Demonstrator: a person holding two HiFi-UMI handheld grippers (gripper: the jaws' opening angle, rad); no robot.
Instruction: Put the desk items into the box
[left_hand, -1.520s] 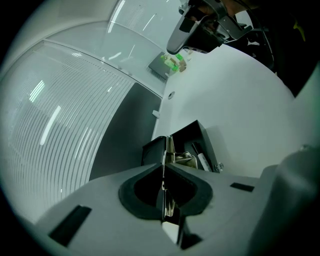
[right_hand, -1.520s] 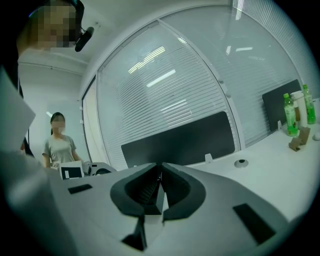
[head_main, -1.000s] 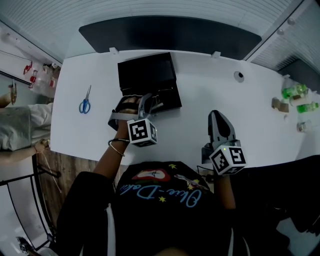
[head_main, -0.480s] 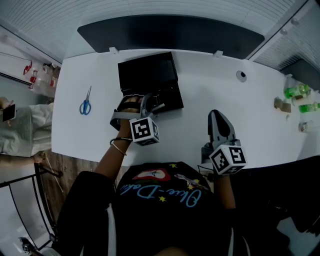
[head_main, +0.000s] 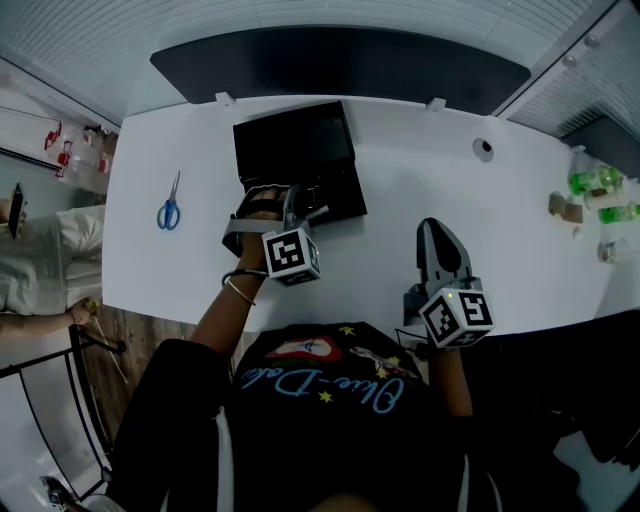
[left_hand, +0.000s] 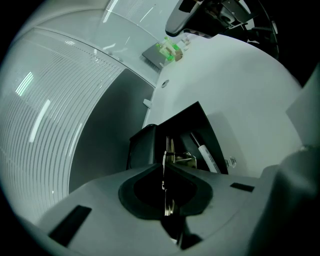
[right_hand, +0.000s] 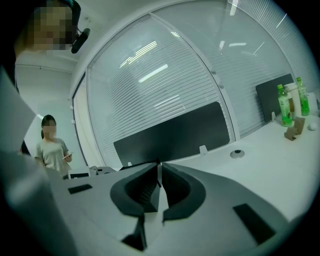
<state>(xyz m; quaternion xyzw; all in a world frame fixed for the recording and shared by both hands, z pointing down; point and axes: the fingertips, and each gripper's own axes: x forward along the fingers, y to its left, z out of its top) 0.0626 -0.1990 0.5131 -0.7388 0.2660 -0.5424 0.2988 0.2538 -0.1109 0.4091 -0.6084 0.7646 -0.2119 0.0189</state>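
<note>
Nothing has shifted: left hand-held gripper (head_main: 291, 203) stays clamped on a thin metal clip (left_hand: 172, 159) over the black rectangular box (head_main: 295, 150), unreleased; right hand-held gripper (head_main: 437, 230) closed, empty

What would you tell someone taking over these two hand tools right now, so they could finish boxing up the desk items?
Left gripper: shut on a thin metal clip, over the open black box.
Right gripper: shut, empty, near the desk's front edge.
Done: a pen lies in the box.
Left to do: drop the clip in, then fetch the blue scissors from the desk's left side.
</note>
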